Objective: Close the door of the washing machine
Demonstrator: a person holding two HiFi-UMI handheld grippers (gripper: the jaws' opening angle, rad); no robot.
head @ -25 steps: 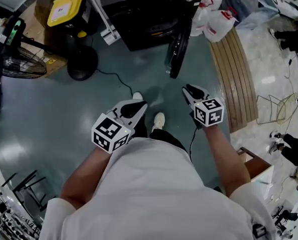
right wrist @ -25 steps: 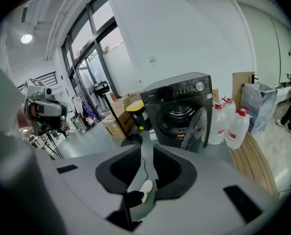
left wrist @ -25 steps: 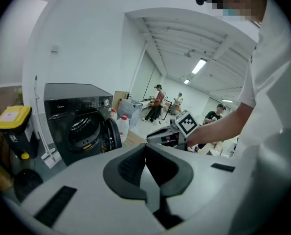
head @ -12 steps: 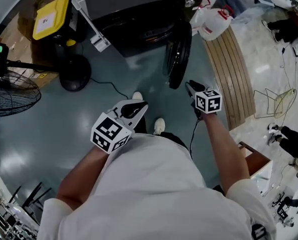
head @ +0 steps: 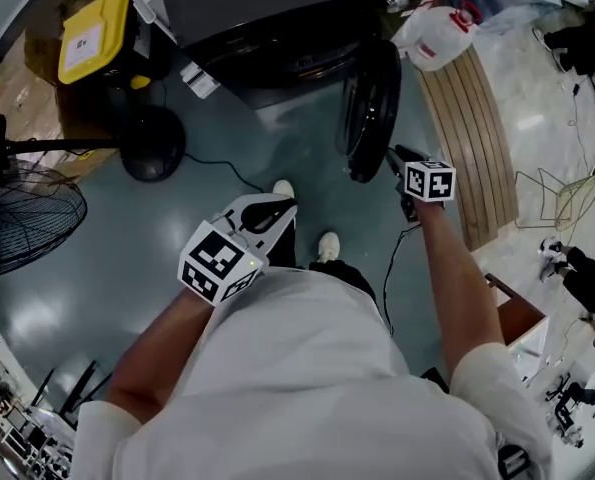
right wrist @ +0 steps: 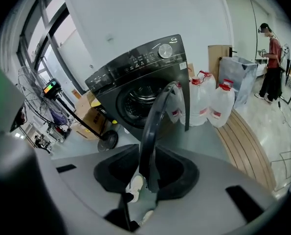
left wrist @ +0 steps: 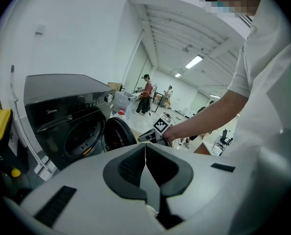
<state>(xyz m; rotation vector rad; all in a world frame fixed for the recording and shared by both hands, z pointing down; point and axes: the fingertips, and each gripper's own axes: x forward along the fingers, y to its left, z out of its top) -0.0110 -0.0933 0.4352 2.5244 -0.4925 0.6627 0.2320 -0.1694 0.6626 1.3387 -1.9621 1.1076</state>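
Facing: the washing machine [head: 277, 8], dark and front-loading, stands at the far edge of the grey-green floor [head: 127, 268] by a white wall. Its drum mouth is uncovered.
Door: the door [head: 369, 98] is round and dark and hangs open. It is swung out at the machine's right side, seen nearly edge-on, and reaches over the floor toward the person.
Right tool: the right tool [head: 395, 155] sits at the door's near lower rim and points downward. Its jaws are spread wide and have just been opening. The door's rim runs between them with a gap on each side, and the pads do not press it.
Left tool: the left tool [head: 277, 208] is held low in front of the person's body, well apart from the door. Its jaws are pressed together with nothing between them.
Person: white shirt, bare forearms, white shoes [head: 325, 246] on the floor just short of the door.
Surroundings: a white jug with a red cap [head: 437, 36] stands right of the machine, at the end of a slatted wooden strip [head: 477, 138]. A yellow-lidded box [head: 95, 36] sits left of the machine. A floor fan [head: 27, 218] stands near the floor's left edge.
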